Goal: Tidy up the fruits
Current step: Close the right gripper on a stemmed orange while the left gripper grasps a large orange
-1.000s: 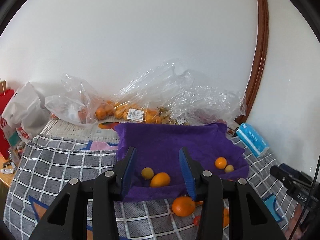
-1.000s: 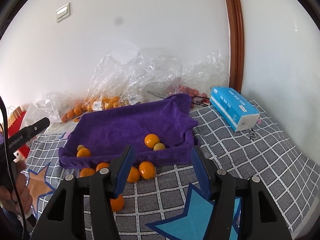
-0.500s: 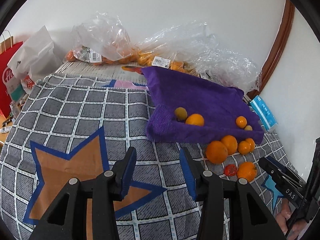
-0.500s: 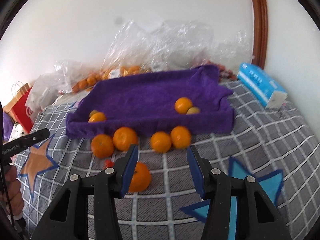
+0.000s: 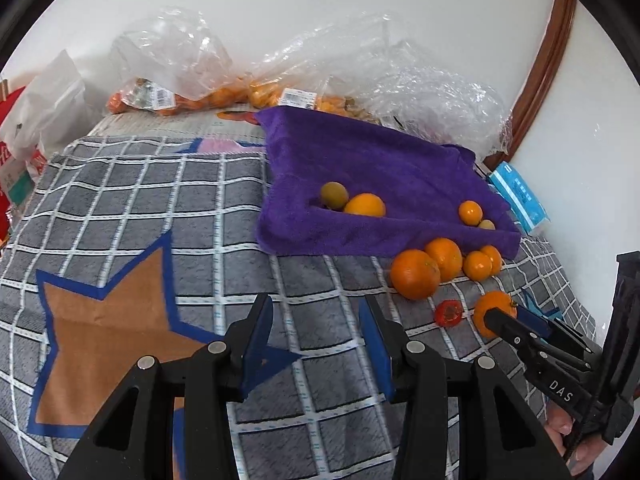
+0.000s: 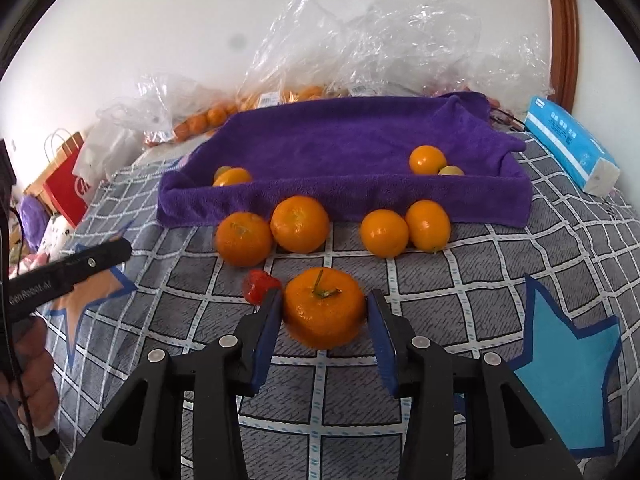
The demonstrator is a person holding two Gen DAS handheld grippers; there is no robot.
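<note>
A purple towel-lined tray [image 6: 360, 196] holds two oranges [image 6: 427, 159] and two paler fruits. Several loose oranges [image 6: 300, 223] lie on the checked blanket along its front wall. Nearer to me sits an orange with a stem [image 6: 322, 312], a small red fruit [image 6: 260, 286] at its left. My right gripper [image 6: 322, 304] is closing on the stemmed orange, and both blue pads touch its sides. My left gripper [image 5: 316, 308] hangs open over bare blanket, left of the loose oranges [image 5: 414, 274], nothing between its fingers.
Clear plastic bags [image 6: 360, 40] with more fruit pile against the back wall. A blue tissue pack [image 6: 572, 148] lies at the right, a red paper bag [image 6: 66, 188] at the left. The grey checked blanket [image 5: 140, 208] has star patches.
Both grippers have dropped and tipped downward toward the blanket. The right gripper's jaws have narrowed from wide apart to either side of the stemmed orange. The left jaws kept their gap.
</note>
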